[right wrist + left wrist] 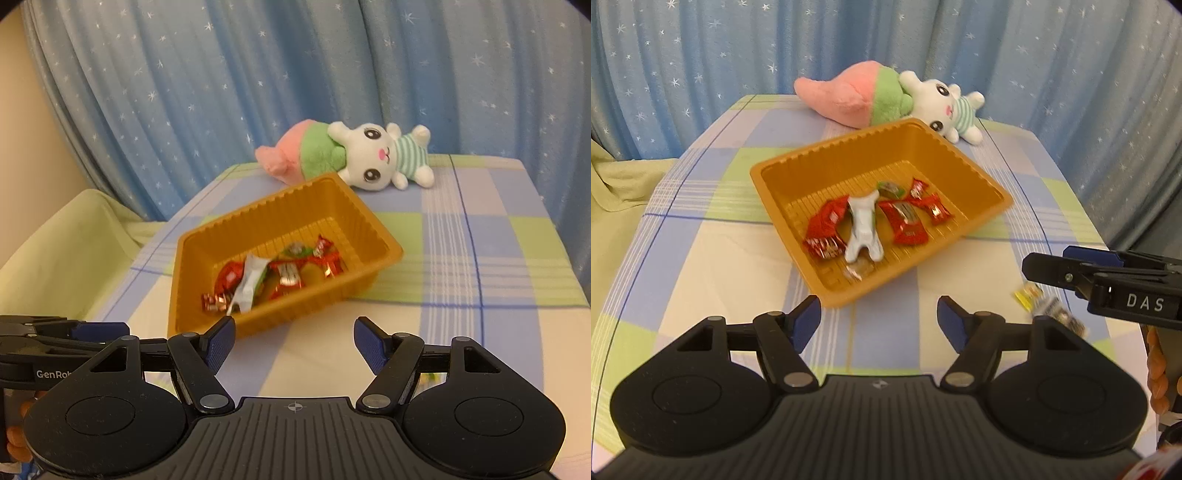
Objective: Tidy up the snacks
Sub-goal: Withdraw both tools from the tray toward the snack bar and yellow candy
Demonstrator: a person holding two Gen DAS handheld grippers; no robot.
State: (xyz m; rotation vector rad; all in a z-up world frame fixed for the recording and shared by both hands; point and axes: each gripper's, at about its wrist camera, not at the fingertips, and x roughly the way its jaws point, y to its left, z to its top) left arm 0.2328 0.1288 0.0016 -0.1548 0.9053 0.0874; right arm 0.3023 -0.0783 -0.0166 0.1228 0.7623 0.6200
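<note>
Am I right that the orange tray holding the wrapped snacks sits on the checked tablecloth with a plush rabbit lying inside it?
Not quite: the plush rabbit lies on the checked tablecloth behind the orange tray, not inside it, as the right wrist view shows. The tray holds only the wrapped snacks.

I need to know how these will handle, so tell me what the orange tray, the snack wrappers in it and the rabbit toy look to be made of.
Orange tray: thin moulded plastic, semi-gloss, judging by its ribbed walls and floor.
Snack wrappers: glossy film or foil; they crinkle and glint.
Rabbit toy: soft plush fabric, matte and fuzzy, probably stuffed.
</note>
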